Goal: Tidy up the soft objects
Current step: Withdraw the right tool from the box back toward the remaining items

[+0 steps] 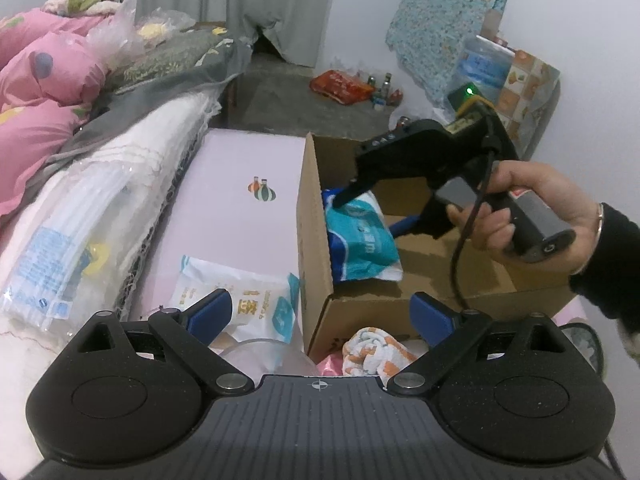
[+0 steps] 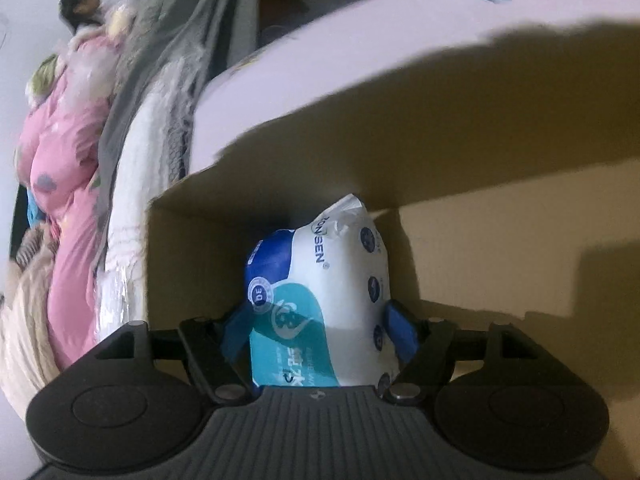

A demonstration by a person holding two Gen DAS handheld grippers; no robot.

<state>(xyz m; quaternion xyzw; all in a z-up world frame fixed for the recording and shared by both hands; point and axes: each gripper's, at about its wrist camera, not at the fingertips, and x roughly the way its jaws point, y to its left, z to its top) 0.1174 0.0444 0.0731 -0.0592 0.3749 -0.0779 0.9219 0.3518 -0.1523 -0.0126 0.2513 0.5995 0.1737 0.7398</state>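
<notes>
Tissue pack (image 2: 320,304) is sitting between the right claw (image 2: 320,328) pads, inside the cardboard box (image 2: 480,168). Pads appear to be gripping it. Left claw (image 1: 320,312) is hanging wide, empty. Judgement: lower fully to the box floor before releasing.

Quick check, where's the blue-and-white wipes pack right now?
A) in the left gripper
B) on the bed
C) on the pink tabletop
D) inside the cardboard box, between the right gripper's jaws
D: the wipes pack sits inside the cardboard box with the right gripper closed around it; the left gripper stands open and empty outside the box.
</notes>
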